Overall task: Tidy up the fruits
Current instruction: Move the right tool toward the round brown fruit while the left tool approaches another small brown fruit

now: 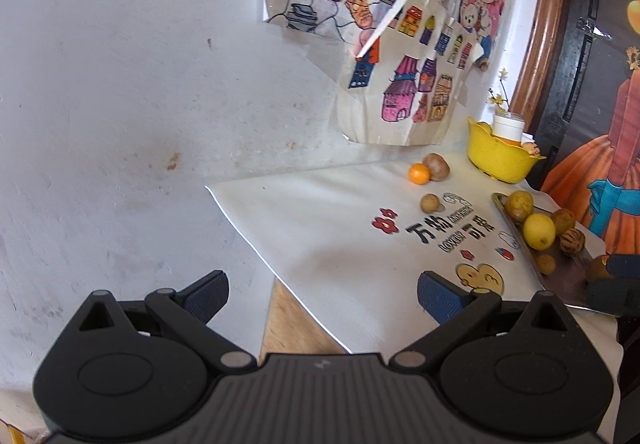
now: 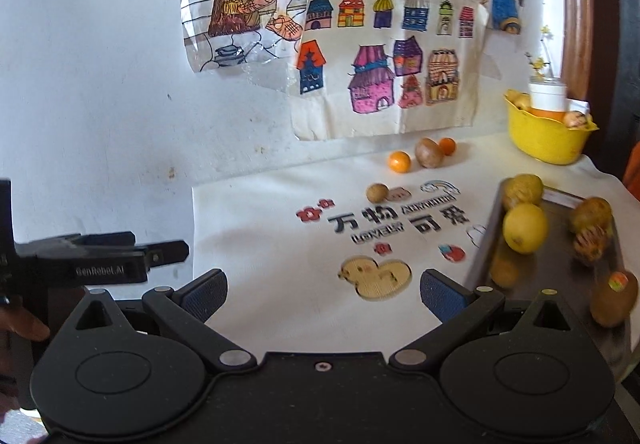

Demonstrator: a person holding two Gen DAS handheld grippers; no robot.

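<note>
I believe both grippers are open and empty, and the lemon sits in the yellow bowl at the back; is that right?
Not quite. The lemon lies on the metal tray, not in the yellow bowl, as the right wrist view shows. The left gripper and right gripper are indeed open and empty.

Cloth [image 2: 280,244] bare across its near and left part; open passage there. Toward the wall: two oranges [image 2: 399,161] and a brown fruit [image 2: 429,152] clustered, a small brown fruit [image 2: 377,192] nearer, apart from them. Right side blocked by tray [image 2: 486,240] crowded with fruit, lemon [image 2: 525,228] near its left rim. Yellow bowl [image 2: 544,139] fills the far right corner. Left gripper [image 2: 164,250] juts in at left.
</note>
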